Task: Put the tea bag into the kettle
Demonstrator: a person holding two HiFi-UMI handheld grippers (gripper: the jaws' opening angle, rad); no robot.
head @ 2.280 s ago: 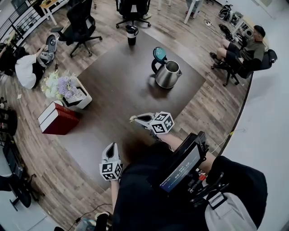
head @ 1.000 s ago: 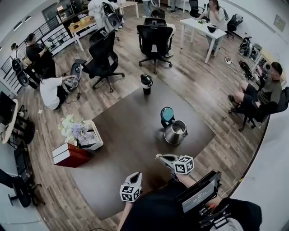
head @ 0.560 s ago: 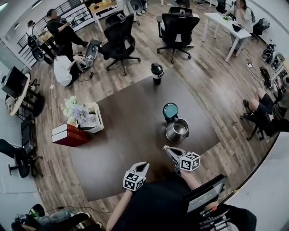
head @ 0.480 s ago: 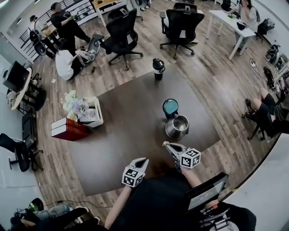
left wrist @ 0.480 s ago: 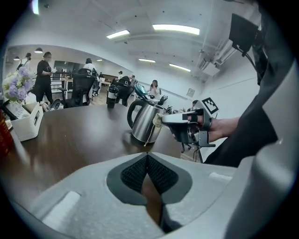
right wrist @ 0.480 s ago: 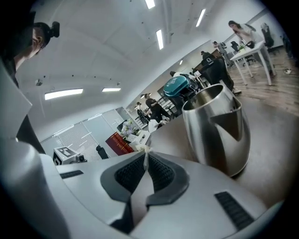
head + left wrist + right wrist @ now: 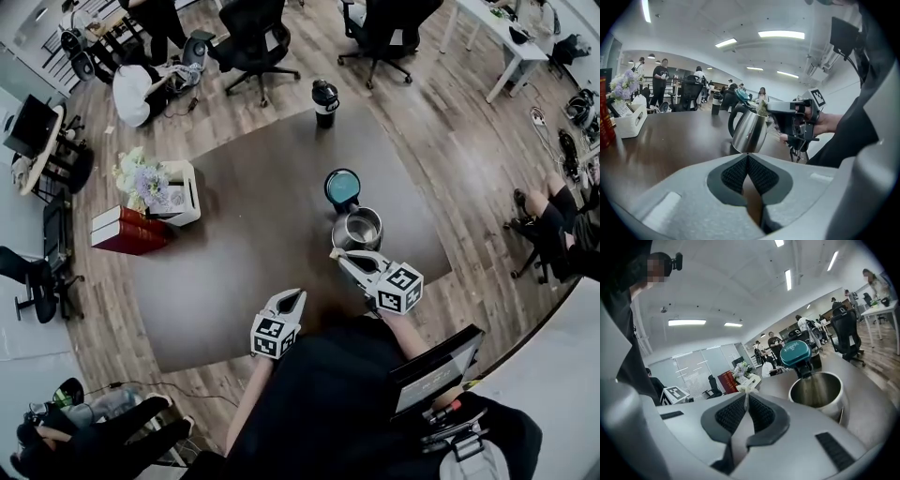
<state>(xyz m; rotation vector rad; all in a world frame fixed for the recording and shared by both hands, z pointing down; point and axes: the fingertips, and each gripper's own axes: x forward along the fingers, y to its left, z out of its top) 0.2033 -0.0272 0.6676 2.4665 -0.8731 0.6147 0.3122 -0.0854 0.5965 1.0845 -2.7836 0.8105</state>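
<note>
Currently transport: right hand-held gripper pinches tea bag beside open kettle; left hand-held gripper closed, empty. Next: centre over mouth, release.

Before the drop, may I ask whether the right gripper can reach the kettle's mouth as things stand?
Probably yes: the lid is tipped back, the kettle stands open, and the right gripper, jaws shut on the tea bag, is beside its rim with nothing between.

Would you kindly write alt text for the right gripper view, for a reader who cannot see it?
The right gripper pinches a pale tea bag between closed jaws, facing an open steel kettle on a dark table. The kettle's teal lid stands raised.
</note>
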